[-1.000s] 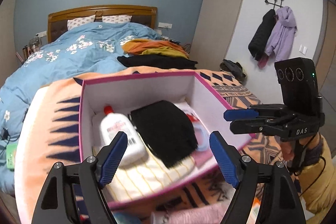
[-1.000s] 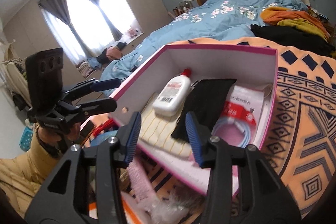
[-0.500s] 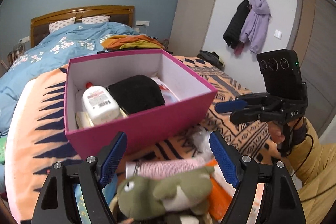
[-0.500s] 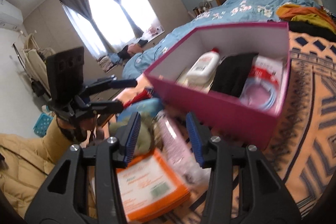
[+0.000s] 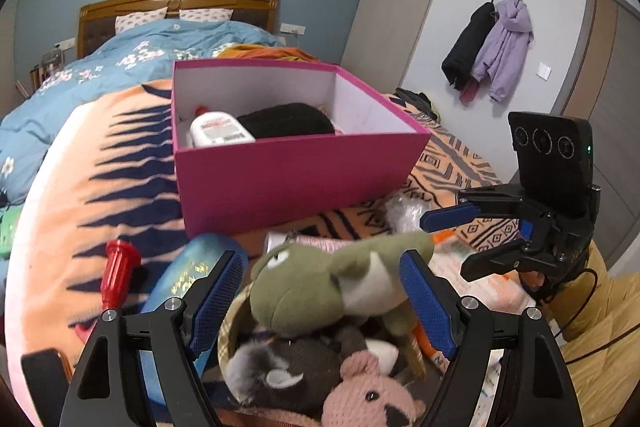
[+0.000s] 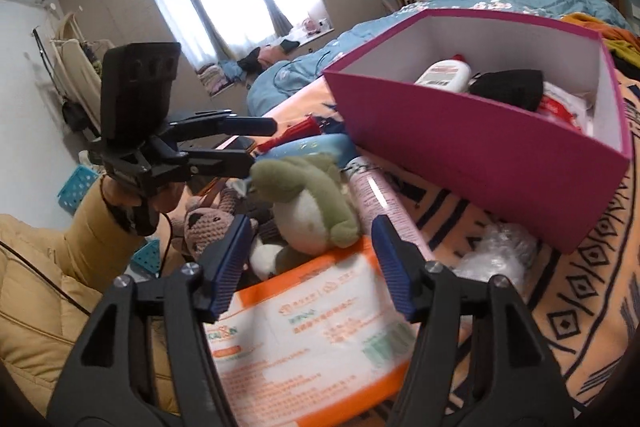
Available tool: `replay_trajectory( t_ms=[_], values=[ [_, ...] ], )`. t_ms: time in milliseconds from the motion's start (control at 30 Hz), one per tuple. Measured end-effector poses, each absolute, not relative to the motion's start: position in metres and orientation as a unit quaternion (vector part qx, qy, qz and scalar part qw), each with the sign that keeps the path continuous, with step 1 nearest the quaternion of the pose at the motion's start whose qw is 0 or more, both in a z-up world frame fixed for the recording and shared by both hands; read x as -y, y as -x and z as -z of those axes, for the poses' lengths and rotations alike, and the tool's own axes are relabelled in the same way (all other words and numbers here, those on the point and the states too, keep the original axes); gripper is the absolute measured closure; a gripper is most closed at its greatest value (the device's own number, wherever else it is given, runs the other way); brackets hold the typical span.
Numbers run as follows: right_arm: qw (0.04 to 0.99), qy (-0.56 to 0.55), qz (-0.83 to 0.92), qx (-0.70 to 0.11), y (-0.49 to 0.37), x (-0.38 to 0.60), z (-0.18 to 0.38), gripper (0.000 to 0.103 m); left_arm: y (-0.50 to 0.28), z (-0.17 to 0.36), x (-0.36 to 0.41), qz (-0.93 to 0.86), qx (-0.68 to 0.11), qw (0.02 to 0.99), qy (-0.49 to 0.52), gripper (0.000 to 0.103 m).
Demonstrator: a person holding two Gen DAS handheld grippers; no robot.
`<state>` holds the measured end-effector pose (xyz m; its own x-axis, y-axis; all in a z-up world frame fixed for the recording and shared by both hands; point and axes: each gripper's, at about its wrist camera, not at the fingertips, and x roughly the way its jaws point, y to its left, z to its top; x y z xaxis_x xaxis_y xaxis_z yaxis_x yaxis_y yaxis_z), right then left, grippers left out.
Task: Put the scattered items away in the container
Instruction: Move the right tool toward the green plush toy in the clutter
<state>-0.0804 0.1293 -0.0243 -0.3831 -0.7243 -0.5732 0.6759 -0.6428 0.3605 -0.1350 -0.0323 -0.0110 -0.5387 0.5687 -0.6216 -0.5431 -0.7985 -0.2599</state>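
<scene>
Shift: both grippers have dropped back from over the pink box (image 5: 296, 183) in the last second and now sit low over the loose pile in front of its near wall. My read: the last drop-off is done and a fresh pick is starting.
Left gripper (image 5: 324, 291): jaws spread wide, holding nothing, straddling the green plush toy (image 5: 320, 287) without visibly pressing it.
Right gripper (image 6: 312, 255): also wide open and empty, poised over the orange-and-white packet (image 6: 304, 327), with the plush just ahead of its tips.
Pink box contents: a white bottle (image 5: 218, 131) with a red cap lies toward the left wall, a black cloth (image 5: 286, 121) beside it in the middle, and a red-and-white packet (image 6: 560, 105) toward the right wall. There is room left on top.
Still outside, on the patterned blanket (image 5: 80, 195): the plush heap, including a dark knitted toy (image 5: 288, 371) and a pink knitted toy (image 5: 368, 399), lies at the blanket's near edge. A blue bottle (image 5: 184, 275) and a red-handled tool (image 5: 118, 267) lie to its left. A pink tube (image 6: 376, 199) runs up toward the box's near wall, and a crumpled clear wrap (image 6: 496, 251) lies by the box's near right corner.
Likely next pick: the green plush, since it is topmost and already framed by the left jaws.
Progress: roughly a third in, by my count.
</scene>
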Motion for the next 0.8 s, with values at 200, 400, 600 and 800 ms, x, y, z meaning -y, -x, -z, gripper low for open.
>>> replay_trajectory(
  t_ms=[200, 400, 600, 800],
  values=[
    [0.414, -0.367, 0.833, 0.014, 0.079, -0.117, 0.028, 0.039, 0.135, 0.026, 0.032, -0.869, 0.009, 0.318, 0.379, 0.02],
    [0.406, -0.371, 0.835, -0.003, 0.079, -0.108, 0.03, 0.039, 0.135, 0.037, 0.029, -0.862, -0.003, 0.318, 0.395, 0.02],
    [0.397, -0.373, 0.838, -0.013, 0.078, -0.106, 0.031, 0.039, 0.134, 0.042, 0.026, -0.864, -0.016, 0.304, 0.402, 0.02],
    [0.389, -0.372, 0.842, -0.036, 0.078, -0.098, 0.029, 0.038, 0.13, 0.039, 0.022, -0.869, -0.03, 0.293, 0.398, 0.02]
  ],
)
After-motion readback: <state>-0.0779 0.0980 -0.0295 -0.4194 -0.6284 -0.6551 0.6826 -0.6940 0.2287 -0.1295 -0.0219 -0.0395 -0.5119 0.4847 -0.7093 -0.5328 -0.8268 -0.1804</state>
